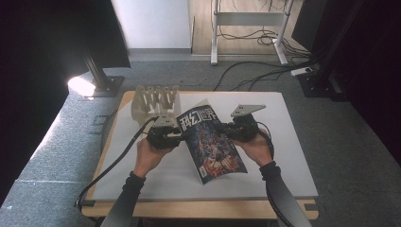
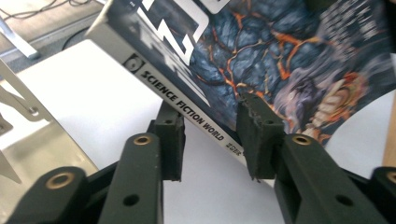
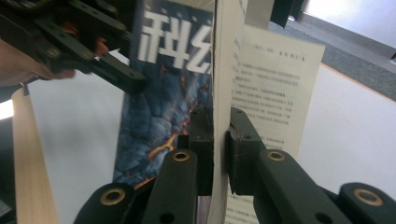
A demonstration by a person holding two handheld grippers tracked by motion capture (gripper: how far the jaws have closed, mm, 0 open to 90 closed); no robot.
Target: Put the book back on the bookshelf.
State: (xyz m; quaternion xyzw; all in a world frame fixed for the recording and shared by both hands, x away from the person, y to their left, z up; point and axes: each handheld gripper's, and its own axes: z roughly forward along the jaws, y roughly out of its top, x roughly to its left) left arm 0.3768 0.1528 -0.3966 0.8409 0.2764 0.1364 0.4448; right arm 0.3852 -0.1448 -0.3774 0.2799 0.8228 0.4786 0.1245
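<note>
My right tool (image 3: 214,140) was clamped on the page edge of the glossy science-fiction magazine with the dark blue illustrated cover (image 1: 213,144), holding it tilted above the middle of the white worktop (image 1: 283,156). My left tool (image 2: 210,135) straddled its spine, jaws partly open and not pressing, near the pale slotted rack (image 1: 156,100) at the far left.

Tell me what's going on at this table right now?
A person works a glossy blue science-fiction magazine with two handheld grippers over the white table. The right gripper is shut on the magazine's page edge, holding it up off the table. The left gripper straddles the spine side, one jaw under and one over the cover; whether its pads press yet isn't clear. A pale slotted rack stands behind at the table's far edge.
</note>
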